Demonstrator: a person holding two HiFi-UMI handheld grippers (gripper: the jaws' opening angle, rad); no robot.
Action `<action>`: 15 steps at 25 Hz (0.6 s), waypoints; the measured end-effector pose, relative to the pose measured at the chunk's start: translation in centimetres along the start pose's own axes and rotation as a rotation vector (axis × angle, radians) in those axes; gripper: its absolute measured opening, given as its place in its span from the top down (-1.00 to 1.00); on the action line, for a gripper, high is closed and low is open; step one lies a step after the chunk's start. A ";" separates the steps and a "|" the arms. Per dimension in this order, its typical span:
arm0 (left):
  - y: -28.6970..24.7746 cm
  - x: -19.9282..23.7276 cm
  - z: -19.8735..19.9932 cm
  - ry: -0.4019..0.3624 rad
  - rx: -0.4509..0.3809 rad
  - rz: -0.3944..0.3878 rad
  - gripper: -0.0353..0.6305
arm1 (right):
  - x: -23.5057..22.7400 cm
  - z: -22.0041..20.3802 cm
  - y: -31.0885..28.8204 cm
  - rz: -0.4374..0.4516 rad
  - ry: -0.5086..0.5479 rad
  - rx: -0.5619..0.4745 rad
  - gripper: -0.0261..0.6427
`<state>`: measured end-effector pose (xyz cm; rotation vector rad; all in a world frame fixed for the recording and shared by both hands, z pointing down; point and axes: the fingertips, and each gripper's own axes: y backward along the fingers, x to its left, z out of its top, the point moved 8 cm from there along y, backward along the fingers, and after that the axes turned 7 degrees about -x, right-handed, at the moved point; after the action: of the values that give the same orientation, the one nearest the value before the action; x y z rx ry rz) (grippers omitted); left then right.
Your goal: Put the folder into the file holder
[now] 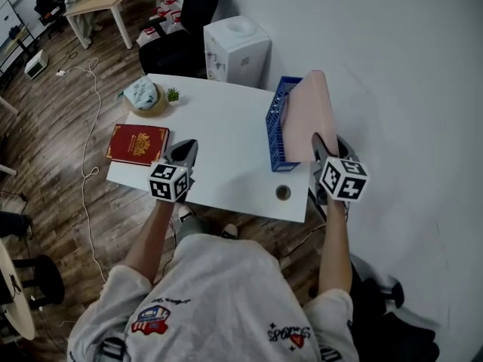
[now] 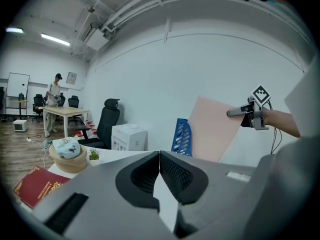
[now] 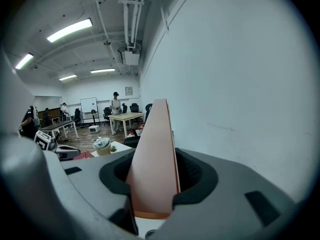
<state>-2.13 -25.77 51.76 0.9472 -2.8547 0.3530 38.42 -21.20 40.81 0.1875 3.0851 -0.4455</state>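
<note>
A pink folder [image 1: 309, 115] stands tilted in the blue file holder [image 1: 277, 123] at the right end of the white table [image 1: 219, 149]. My right gripper [image 1: 321, 143] is at the folder's near lower corner. In the right gripper view the folder [image 3: 155, 169] rises between the wide-standing jaws, its edge against the right pad and a dark gap at the left one. My left gripper [image 1: 185, 151] hovers over the table's near left part, shut and empty, its tips touching [image 2: 159, 156]. From there the folder [image 2: 215, 129] and the holder [image 2: 181, 134] show ahead.
A red book [image 1: 137, 143] lies at the table's left edge, with a basket holding a cloth [image 1: 143, 96] and a small plant [image 1: 173, 94] behind it. A cable hole [image 1: 283, 193] sits near the front edge. A white cabinet [image 1: 236, 47] and a black chair [image 1: 189, 21] stand beyond the table.
</note>
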 end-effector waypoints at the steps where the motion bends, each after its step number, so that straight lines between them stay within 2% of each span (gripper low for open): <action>1: 0.1 0.1 -0.1 0.004 0.001 0.007 0.88 | 0.0 -0.1 -0.3 -0.004 0.004 0.007 0.36; 7: 0.0 0.6 -0.5 0.013 0.003 0.026 0.88 | -0.7 -1.1 -2.3 -0.034 -0.023 0.040 0.36; 15: 0.2 1.7 -0.6 0.020 0.011 0.056 0.88 | -0.9 -1.0 -4.8 -0.046 -0.016 0.026 0.36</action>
<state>-3.61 -26.44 52.65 0.8617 -2.8692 0.3817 38.68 -25.62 43.21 0.1128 3.0746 -0.4863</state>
